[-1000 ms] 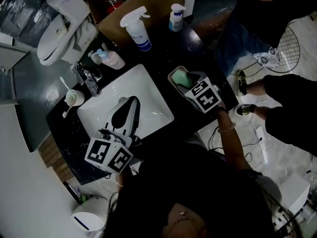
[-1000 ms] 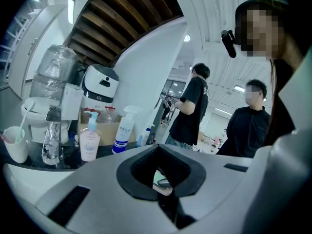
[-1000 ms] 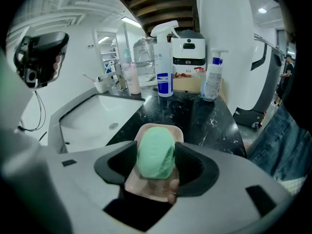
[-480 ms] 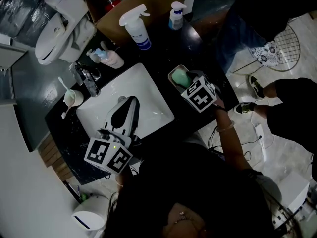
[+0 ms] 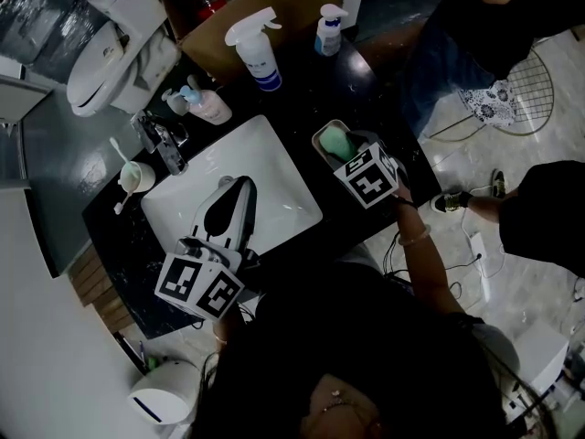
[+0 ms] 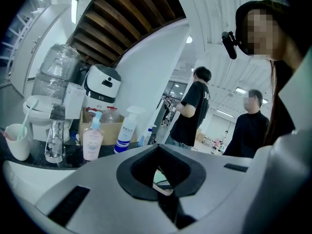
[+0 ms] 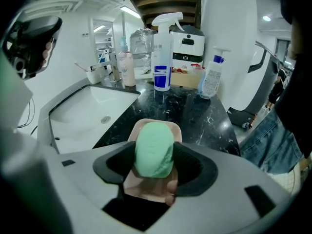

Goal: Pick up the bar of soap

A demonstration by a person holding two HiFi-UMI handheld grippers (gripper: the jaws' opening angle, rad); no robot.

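Note:
A green bar of soap (image 7: 154, 149) lies in a pale pink dish (image 7: 146, 123) on the black marble counter, right of the sink. My right gripper (image 7: 154, 161) reaches over the dish's near end; its jaws are opening, and the soap sits between the two dark pads without being lifted. In the head view the soap (image 5: 336, 141) shows just beyond the right gripper (image 5: 354, 151) and its marker cube. My left gripper (image 5: 241, 188) hangs over the white sink (image 5: 279, 167), jaws together and empty. In the left gripper view the left gripper (image 6: 163, 191) holds nothing.
A spray bottle (image 5: 255, 51) and a small pump bottle (image 5: 329, 29) stand at the back of the counter. A pink bottle (image 5: 209, 106), the faucet (image 5: 161, 144) and a cup (image 5: 137, 177) sit left of the sink. People stand by the counter's right edge.
The right gripper has edged a little closer over the soap dish. The left gripper has stayed over the sink. A person's feet on the floor at the right have shifted.

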